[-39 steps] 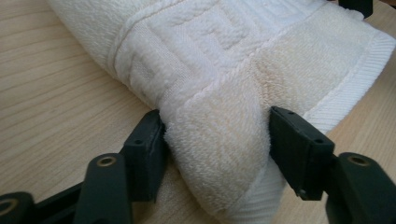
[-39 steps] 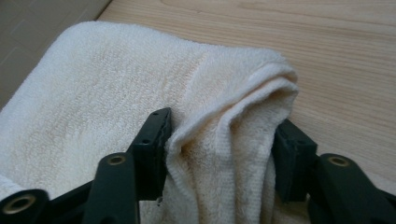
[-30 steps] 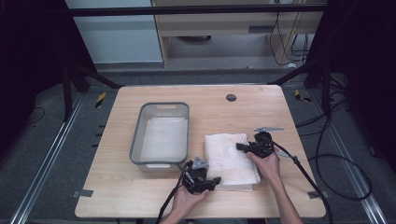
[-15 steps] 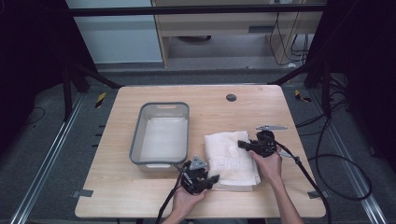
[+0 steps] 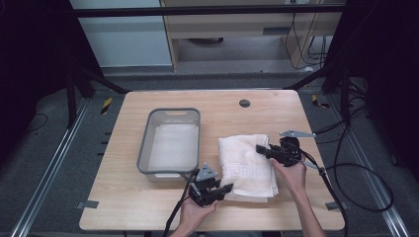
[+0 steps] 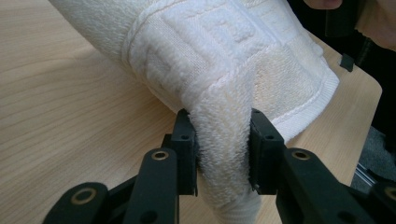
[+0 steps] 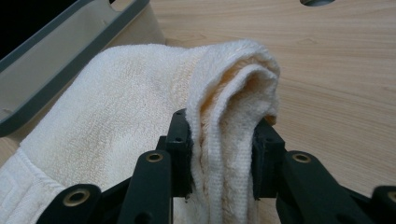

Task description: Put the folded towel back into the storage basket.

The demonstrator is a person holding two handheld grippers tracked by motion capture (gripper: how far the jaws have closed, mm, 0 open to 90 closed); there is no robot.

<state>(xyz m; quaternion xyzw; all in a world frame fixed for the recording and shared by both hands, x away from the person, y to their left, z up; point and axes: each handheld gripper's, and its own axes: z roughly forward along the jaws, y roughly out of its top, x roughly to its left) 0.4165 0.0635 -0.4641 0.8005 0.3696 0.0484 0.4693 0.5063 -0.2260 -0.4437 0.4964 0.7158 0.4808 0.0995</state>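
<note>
A folded white towel point(image 5: 245, 161) with a woven key-pattern band lies on the wooden table point(image 5: 222, 106), right of centre. My left gripper point(image 5: 226, 188) is at the towel's near left corner, jaws shut on a thick fold of the towel point(image 6: 223, 135). My right gripper point(image 5: 260, 149) is at the towel's right side, near its far end, jaws shut on a doubled edge of the towel point(image 7: 224, 135). A hand holds each gripper from the table's near edge.
A grey rectangular tub point(image 5: 146, 143) stands left of the towel, with pale cloth inside. A round cable hole point(image 5: 244, 103) is in the table's far part. Black cables point(image 5: 346, 168) trail off the right side. A grey plate point(image 5: 295, 133) sticks out beside the right gripper.
The right gripper has shifted slightly right and nearer along the towel's edge. The left gripper has stayed at the near corner.
</note>
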